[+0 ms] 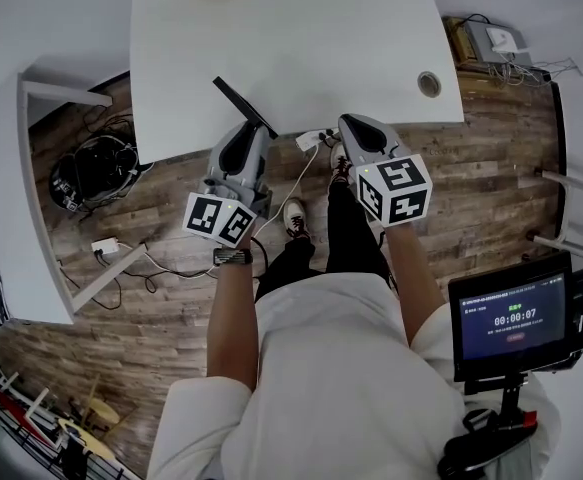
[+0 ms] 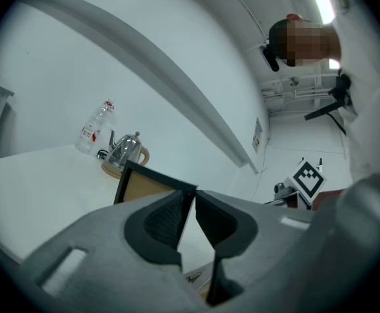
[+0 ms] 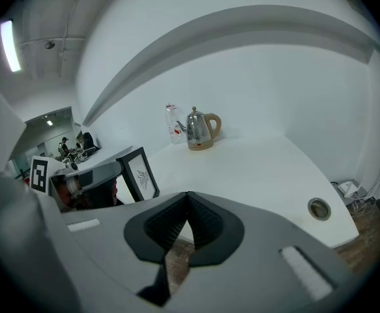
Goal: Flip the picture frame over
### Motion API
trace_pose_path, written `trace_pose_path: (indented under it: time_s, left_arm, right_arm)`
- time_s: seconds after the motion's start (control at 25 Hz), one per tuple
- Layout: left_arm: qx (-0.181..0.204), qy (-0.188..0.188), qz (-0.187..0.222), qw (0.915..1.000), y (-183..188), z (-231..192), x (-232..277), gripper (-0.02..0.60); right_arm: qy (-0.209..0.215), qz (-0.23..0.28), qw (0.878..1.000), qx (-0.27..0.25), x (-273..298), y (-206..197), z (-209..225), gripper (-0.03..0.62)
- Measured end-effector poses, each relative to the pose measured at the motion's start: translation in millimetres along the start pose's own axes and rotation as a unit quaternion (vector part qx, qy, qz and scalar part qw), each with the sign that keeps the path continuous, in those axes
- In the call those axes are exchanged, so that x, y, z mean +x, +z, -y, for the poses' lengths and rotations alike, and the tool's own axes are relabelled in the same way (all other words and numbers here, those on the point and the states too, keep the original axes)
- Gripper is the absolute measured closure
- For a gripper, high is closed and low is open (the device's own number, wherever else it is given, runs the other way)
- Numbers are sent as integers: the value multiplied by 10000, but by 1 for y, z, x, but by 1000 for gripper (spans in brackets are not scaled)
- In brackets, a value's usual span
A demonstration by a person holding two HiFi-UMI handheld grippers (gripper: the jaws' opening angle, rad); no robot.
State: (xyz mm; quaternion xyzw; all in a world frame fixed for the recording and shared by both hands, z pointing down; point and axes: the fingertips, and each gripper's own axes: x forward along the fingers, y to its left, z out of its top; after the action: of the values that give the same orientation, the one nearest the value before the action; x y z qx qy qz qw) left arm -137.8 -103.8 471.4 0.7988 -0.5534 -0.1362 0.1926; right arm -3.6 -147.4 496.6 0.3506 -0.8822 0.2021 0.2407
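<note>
Your left gripper [image 2: 195, 197] is clamped on the picture frame [image 2: 147, 184] — the pads pinch one thin black edge near a corner, with the frame's plain brown back turned toward that gripper's camera. From above, your left gripper [image 1: 253, 131] reaches in over the near edge of the white table [image 1: 301, 38], and the picture frame [image 1: 243, 106] shows only as a slim dark bar slanting up and away from the jaw tips, so it stands on edge and does not lie flat. Whether its lower edge touches the tabletop can't be made out.

Your right gripper [image 3: 188, 201] is clenched with nothing between its pads. It hangs just beside the left one, at the same table edge [image 1: 349, 123]. From its view the picture frame [image 3: 139, 173] shows its white front with a small dark drawing — upright and a little tilted.

Farther back on the table stand a metal kettle [image 3: 199, 130] and a clear bottle [image 3: 172, 124], close together and well apart from the frame. A round cable hole [image 3: 319, 208] sits near the table's right corner.
</note>
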Motion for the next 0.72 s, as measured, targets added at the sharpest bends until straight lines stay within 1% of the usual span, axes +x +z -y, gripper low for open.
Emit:
trace_pose_path:
  time_s: [0.16, 0.56, 0.72]
  left_arm:
    - [-66, 109, 102, 9999, 0, -5, -12, 515]
    - [-210, 142, 254, 9994, -9, 0, -27, 515]
    - [-318, 360, 260, 9985, -16, -6, -39, 517]
  right_arm:
    - [84, -35, 9999, -74, 2, 1, -5, 591]
    - [226, -143, 9994, -231, 5, -4, -13, 591]
    - [290, -163, 9990, -284, 5, -5, -17, 591]
